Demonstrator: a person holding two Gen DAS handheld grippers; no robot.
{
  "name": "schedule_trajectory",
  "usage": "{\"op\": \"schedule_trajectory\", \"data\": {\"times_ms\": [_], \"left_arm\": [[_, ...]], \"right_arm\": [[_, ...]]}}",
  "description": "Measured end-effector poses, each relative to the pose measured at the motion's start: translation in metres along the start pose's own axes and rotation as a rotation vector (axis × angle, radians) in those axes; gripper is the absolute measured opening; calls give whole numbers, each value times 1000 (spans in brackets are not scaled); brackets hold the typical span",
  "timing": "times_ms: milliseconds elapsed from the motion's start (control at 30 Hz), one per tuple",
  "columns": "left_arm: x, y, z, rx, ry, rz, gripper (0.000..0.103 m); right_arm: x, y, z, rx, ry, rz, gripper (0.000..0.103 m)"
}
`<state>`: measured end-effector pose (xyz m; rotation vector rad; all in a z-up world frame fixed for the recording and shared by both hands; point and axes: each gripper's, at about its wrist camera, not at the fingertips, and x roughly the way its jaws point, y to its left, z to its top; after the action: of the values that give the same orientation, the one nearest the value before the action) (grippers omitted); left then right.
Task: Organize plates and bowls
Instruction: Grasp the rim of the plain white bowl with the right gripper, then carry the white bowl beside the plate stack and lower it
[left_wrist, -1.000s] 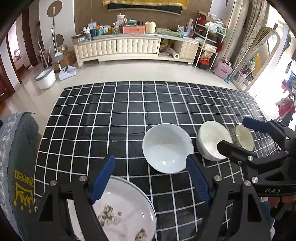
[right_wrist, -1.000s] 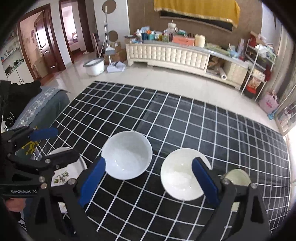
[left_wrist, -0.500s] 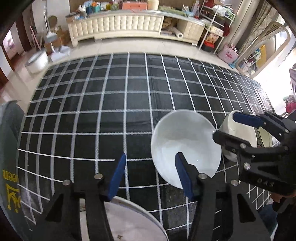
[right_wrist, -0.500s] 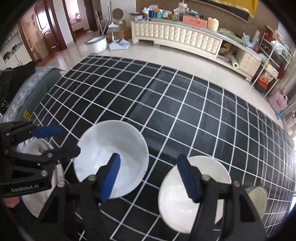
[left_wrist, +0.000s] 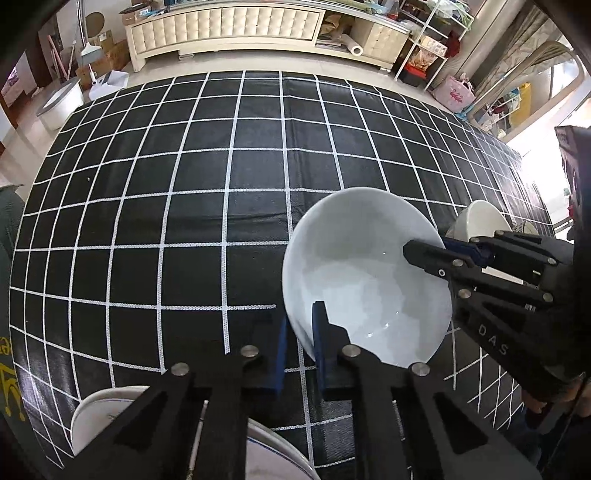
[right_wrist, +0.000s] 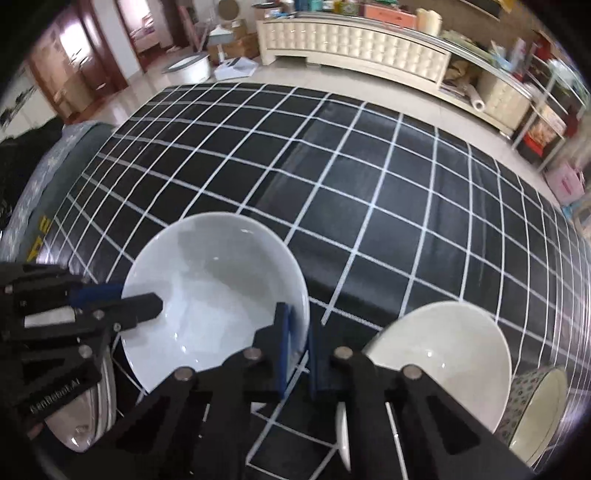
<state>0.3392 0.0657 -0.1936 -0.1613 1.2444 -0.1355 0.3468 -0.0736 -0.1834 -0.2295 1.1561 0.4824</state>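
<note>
Both tongs clamped on one white bowl (left_wrist: 369, 273): left tongs (left_wrist: 298, 343) pinch its near-left rim, right tongs (right_wrist: 295, 343) its opposite rim. Bowl sits between them near the bench's front edge (second bowl (right_wrist: 443, 354) just right, plate (left_wrist: 96, 417) left). Lift looks two-handed, straight up.

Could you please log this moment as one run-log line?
left gripper: jaws shut on large white bowl rim | right gripper: jaws shut on opposite rim | bowl on checked cloth

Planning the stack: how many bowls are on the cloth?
3: the large white bowl clamped by both grippers, a cream bowl right of it, and a patterned bowl at the far right edge.
</note>
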Motion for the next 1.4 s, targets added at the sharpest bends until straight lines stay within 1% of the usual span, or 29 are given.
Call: {"op": "schedule_trajectory", "data": {"times_ms": [100,167,200,300,500,633,733,933,1033,1167,1233,1400], "left_arm": [[-3,-3,-6,18,-2,23,10],[-9,-7,-10,18,-5,5,10],[-8,-12,-8,17,-8,4,10],[-22,-17,-17,24,-24,5,9],[-57,-28,-42,37,-49,-7,9],[-77,-35,-61,52,-65,13,9],[-87,-37,-75,51,-75,17,9],[-86,-41,-100,33,-66,11,9],[-78,-44,-110,25,-47,8,9],[-63,-47,-122,29,-21,14,9],[-57,-49,-125,32,-10,24,9],[-42,-48,-127,19,14,8,9]], "right_arm": [[-12,2,-5,14,-29,-2,9],[-19,3,-7,16,-43,-8,9],[-24,4,-10,23,-48,-8,9],[-38,7,-18,36,-57,-8,9],[-70,14,-37,67,-85,0,9],[-86,21,-54,79,-101,1,9],[-92,23,-68,108,-94,22,9],[-89,29,-93,122,-72,24,9],[-85,27,-105,131,-58,23,9],[-68,21,-119,172,-21,40,9],[-59,20,-126,191,2,50,9],[-46,16,-135,224,30,73,9]]}}
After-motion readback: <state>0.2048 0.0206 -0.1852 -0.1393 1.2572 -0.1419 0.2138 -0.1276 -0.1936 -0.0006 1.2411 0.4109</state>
